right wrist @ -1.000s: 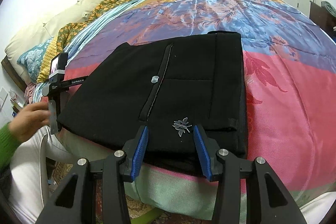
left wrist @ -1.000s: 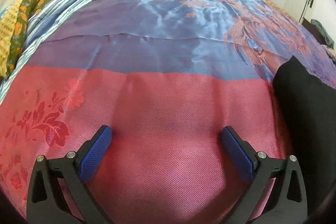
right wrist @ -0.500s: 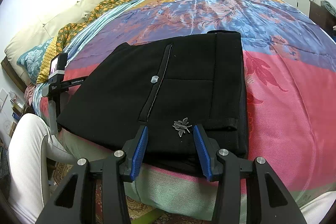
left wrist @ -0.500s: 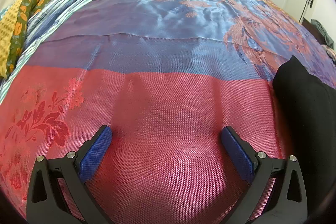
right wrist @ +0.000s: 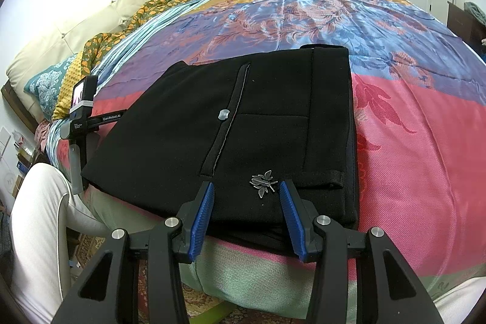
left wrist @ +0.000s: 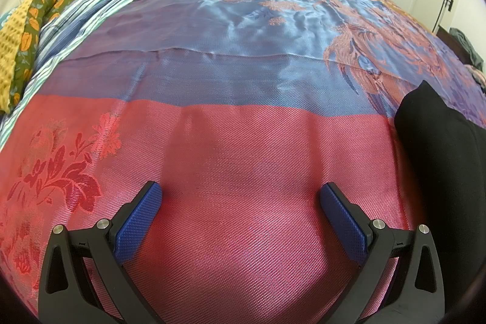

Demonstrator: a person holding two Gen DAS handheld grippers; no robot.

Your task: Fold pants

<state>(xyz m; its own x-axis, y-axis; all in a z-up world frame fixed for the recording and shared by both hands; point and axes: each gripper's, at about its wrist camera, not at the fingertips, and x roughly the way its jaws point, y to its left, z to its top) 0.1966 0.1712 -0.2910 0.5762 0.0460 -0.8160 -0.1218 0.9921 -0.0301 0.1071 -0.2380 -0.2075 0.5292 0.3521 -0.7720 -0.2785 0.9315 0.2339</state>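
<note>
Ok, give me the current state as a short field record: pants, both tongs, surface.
pants: black pants, folded into a flat rectangle near the bed's front edge
pants detail: silver insect-shaped emblem and a small button face up
right tongs: right tongs open, astride the pants' near edge, gripping nothing
left tongs: left tongs open wide over bare bedspread, pants off to their right
surface: multicolour satin bedspread

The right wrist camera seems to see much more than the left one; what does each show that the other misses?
Only the right wrist view shows the whole folded black pants, their metal insect brooch, the clear button and the right gripper, open.

Only the left wrist view shows the left gripper, open over bare pink cloth, with just an edge of the pants.

Both show the silky bedspread and the floral blanket.
</note>
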